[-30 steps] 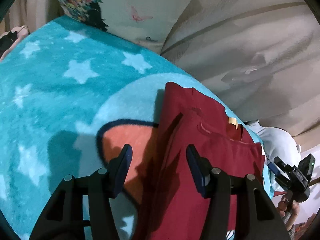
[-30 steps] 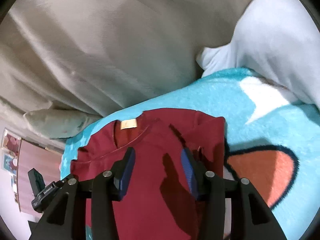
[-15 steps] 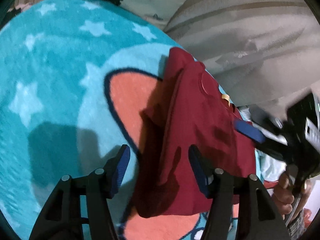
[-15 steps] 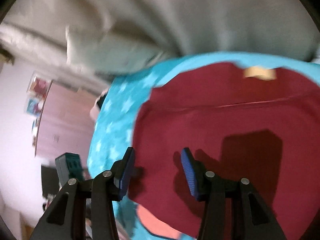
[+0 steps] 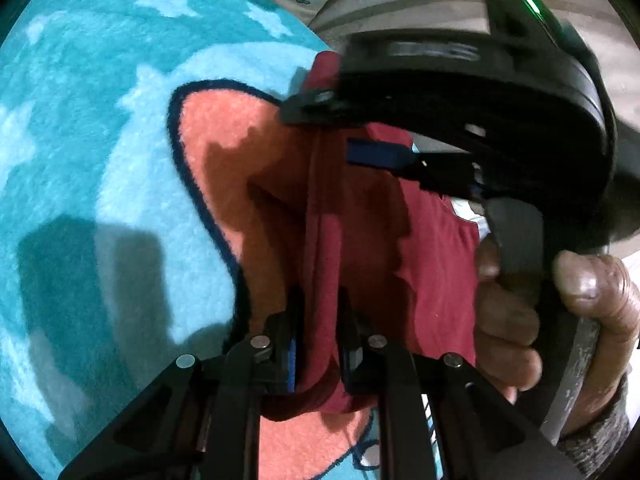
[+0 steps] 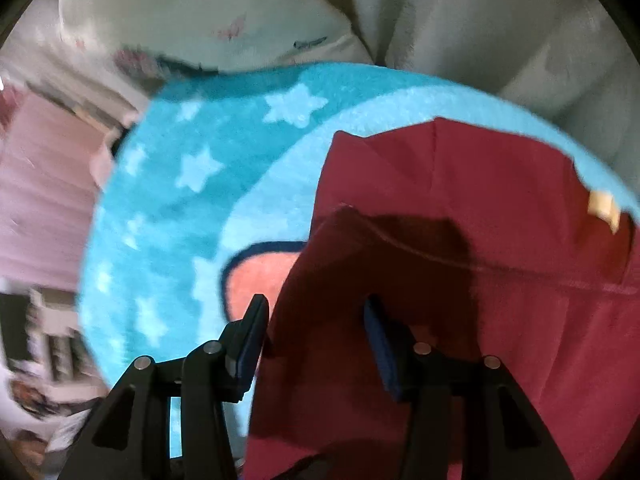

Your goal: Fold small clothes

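Clamped on a raised fold of the red shirt (image 5: 360, 240), the left gripper (image 5: 320, 344) has its two fingers drawn narrow with cloth bunched between the pads at the near edge of the garment. Over the same shirt (image 6: 460, 260) the right gripper (image 6: 316, 344) hangs with its fingers spread wide and nothing between them; its left finger sits past the shirt's left edge, its right finger above the cloth.

One garment is in view: a small dark red top, partly folded, with a crease running along it and a pale tag (image 6: 604, 206) at the neckline on the far right. It lies on a turquoise fleece blanket (image 5: 80, 160) printed with pale stars and an orange patch (image 5: 224, 128) outlined in navy, which the shirt partly covers.

Bare blanket stretches to the left of the shirt in both views. Far beyond its edge hangs a grey-beige curtain (image 6: 460, 20). Seen from the left wrist, the right gripper (image 5: 460, 120) and the hand (image 5: 520, 312) holding it fill the right side, just beside the shirt.
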Action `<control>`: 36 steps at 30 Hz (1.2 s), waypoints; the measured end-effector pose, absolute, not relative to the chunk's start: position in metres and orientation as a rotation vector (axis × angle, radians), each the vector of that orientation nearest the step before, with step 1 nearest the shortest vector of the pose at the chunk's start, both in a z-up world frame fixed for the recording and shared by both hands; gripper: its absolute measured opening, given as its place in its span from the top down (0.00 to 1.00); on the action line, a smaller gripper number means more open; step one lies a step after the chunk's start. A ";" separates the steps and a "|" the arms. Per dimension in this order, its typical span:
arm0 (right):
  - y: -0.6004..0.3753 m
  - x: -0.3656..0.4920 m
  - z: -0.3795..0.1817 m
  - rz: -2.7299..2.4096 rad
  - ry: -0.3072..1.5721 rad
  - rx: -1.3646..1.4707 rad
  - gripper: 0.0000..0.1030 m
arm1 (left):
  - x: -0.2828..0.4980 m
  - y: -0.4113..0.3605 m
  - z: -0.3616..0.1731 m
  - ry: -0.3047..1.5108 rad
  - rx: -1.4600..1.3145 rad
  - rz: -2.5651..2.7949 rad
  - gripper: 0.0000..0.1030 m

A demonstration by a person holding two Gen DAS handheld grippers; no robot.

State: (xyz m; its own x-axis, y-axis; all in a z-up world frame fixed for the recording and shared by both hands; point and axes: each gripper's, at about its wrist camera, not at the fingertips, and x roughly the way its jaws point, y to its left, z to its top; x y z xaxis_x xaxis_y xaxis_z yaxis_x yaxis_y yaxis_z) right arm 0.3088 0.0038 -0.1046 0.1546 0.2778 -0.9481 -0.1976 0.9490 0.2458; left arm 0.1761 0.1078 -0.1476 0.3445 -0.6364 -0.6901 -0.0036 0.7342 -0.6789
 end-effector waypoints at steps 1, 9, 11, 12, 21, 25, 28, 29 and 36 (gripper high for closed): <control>0.011 0.309 -0.106 0.322 1.377 0.009 0.48 | 0.179 0.107 -0.147 1.160 -0.648 -0.455 0.86; 0.034 0.294 -0.110 0.246 1.340 -0.310 0.74 | 0.182 0.099 -0.140 1.160 -0.657 -0.473 0.86; 0.020 0.290 -0.103 0.265 1.327 -0.235 0.80 | 0.180 0.096 -0.136 1.153 -0.660 -0.474 0.86; 0.015 0.286 -0.098 0.274 1.317 -0.202 0.81 | 0.178 0.094 -0.132 1.145 -0.659 -0.475 0.86; -0.069 0.263 -0.047 0.370 1.197 0.119 0.84 | 0.153 0.058 -0.077 1.052 -0.640 -0.504 0.75; -0.130 0.254 -0.039 0.343 1.170 0.202 0.84 | 0.131 0.051 -0.051 0.995 -0.617 -0.534 0.65; -0.181 0.244 -0.035 0.305 1.156 0.277 0.84 | 0.121 0.034 -0.040 0.973 -0.568 -0.535 0.62; -0.199 0.239 -0.034 0.291 1.148 0.299 0.84 | 0.118 0.028 -0.040 0.979 -0.546 -0.519 0.57; -0.292 0.215 -0.040 0.160 1.120 0.369 0.84 | 0.113 -0.005 -0.062 1.061 -0.491 -0.515 0.57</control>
